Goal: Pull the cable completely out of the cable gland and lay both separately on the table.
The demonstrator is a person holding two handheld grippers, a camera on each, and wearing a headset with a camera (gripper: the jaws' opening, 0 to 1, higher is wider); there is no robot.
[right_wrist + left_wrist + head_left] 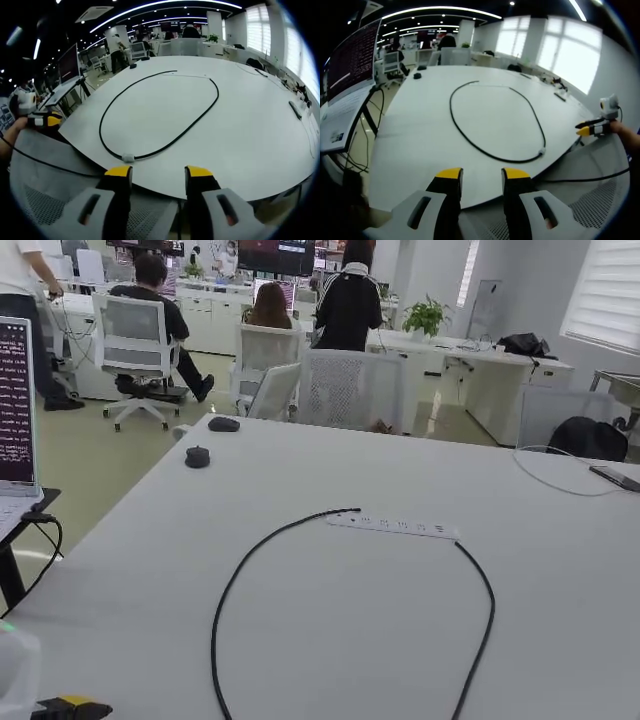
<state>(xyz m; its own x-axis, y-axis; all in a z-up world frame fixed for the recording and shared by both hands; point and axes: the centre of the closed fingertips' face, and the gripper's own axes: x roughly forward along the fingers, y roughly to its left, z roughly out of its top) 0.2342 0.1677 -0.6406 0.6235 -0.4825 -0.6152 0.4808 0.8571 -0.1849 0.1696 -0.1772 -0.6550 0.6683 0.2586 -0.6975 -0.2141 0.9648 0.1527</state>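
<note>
You're holding the left gripper (481,176) and right gripper (159,173) off the table (240,125), jaws slightly apart, empty. The head view is cropping the cable (225,590), and the cable gland (128,157) is looking tiny.

— What stands around you?
— Item: your white table (400,640). Beyond it: white mesh chairs (135,325), white desks (480,355), one potted plant (427,315).
— Floor, windows, light?
— Pale floor (110,460). Blinds (605,290) at your right, daylight through them. Curved light strips (440,9) on the ceiling.
</note>
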